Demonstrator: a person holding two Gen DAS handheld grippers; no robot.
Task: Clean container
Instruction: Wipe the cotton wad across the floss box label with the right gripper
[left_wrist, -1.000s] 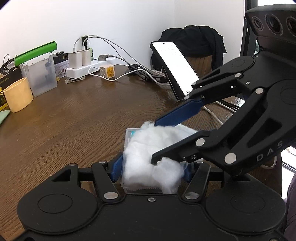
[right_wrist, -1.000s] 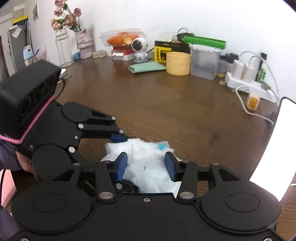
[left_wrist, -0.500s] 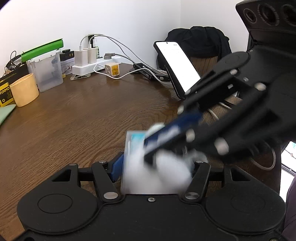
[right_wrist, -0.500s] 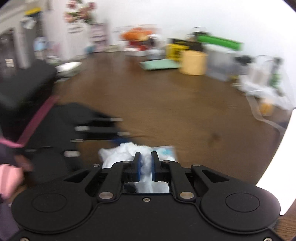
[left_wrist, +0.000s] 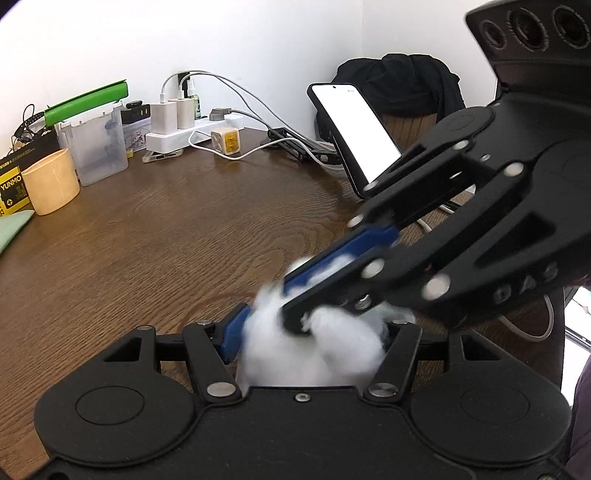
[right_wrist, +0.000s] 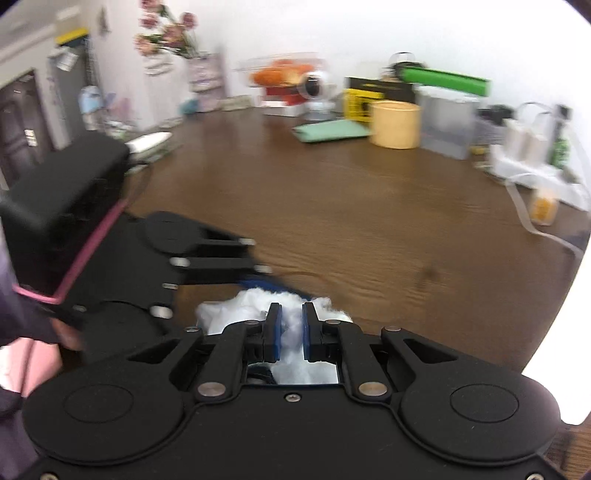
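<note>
A wad of white cotton (left_wrist: 314, 347) sits between my left gripper's blue pads (left_wrist: 233, 334), covering the small clear container held there; the container itself is hidden now. My right gripper (left_wrist: 295, 314) reaches in from the right and is shut on the cotton. In the right wrist view its blue fingers (right_wrist: 274, 334) pinch the cotton (right_wrist: 291, 325), with my left gripper (right_wrist: 207, 254) just to the left. Both views are blurred by motion.
A lit phone (left_wrist: 356, 129) on a stand is right of the grippers. At the table's back are a power strip with chargers (left_wrist: 184, 129), a clear box with green lid (left_wrist: 98, 147), a yellow cup (left_wrist: 51, 181) and a green cloth (right_wrist: 330, 131).
My right gripper closed from open onto the cotton and is rubbing it over the container in my left gripper. The container's clear top, visible earlier, is now covered.
</note>
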